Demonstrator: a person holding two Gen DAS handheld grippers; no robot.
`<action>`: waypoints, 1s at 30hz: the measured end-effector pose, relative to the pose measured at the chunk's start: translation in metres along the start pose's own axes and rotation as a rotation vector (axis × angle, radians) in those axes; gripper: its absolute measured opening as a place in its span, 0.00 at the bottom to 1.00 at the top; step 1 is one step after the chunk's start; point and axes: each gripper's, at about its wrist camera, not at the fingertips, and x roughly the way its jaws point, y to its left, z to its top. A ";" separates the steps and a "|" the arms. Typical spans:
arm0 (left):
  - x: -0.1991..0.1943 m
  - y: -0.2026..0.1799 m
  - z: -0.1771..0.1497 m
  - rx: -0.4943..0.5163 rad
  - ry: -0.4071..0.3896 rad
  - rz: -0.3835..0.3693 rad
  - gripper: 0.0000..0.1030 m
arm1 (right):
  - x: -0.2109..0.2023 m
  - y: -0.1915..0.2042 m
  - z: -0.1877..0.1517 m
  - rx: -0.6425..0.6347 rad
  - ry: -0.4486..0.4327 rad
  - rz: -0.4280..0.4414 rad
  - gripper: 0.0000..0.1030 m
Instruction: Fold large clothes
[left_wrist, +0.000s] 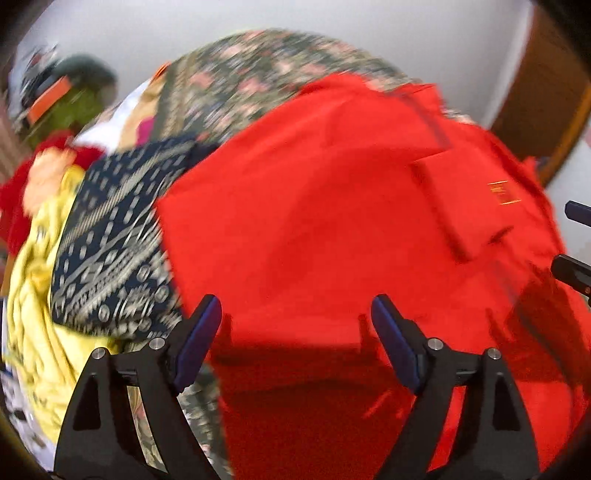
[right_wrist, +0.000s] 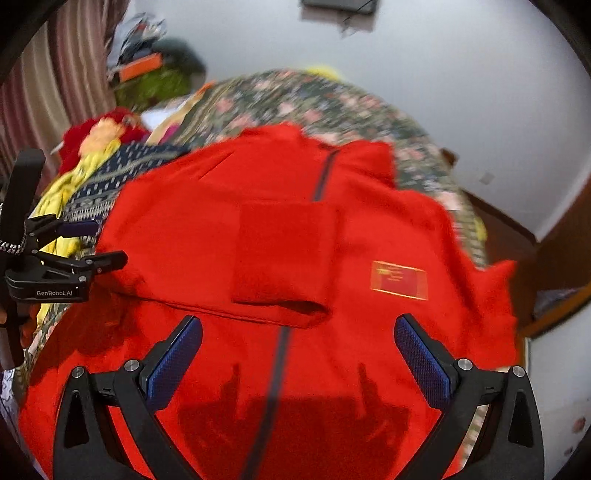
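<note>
- Two grippers hang over the red jacket (right_wrist: 207, 229), both empty: the right gripper (right_wrist: 298, 334) has its jaws spread wide with only bare fabric below, and the left gripper (left_wrist: 296, 314) likewise stands wide open, holding nothing.
- One red jacket lies spread on the floral bedspread (right_wrist: 295, 99), front up, with one dark zip (right_wrist: 275, 373) running up its middle and one gold-edged chest patch (right_wrist: 399, 279) to the right of that zip.
- One sleeve (right_wrist: 282, 254) is already laid across the jacket's chest, its cuff end just left of the zip.
- Judged from this, the step in hand is taking new holds for the next fold. Each pair of jaws should close on an outer edge of the jacket, not on the flat middle, and pinch every layer there so the folded sleeve stays put.
- Lifting both edges level and together should keep the zip line straight.
- Beside the jacket's left edge lie one navy patterned cloth (left_wrist: 110, 236) and one yellow garment (left_wrist: 40, 302); beyond them sits one red-and-peach bundle (left_wrist: 40, 173).
- Farthest from the jacket, one green heap (right_wrist: 155, 83) sits by the striped curtain (right_wrist: 66, 66).
</note>
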 end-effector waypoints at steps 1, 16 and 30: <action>0.009 0.008 -0.005 -0.021 0.018 0.009 0.81 | 0.012 0.006 0.003 -0.005 0.023 0.007 1.00; 0.046 0.034 -0.040 -0.106 0.012 -0.035 0.92 | 0.101 0.008 0.025 -0.003 0.071 -0.034 0.67; 0.043 0.028 -0.041 -0.088 -0.007 0.015 0.94 | 0.057 -0.099 0.004 0.272 0.014 -0.048 0.11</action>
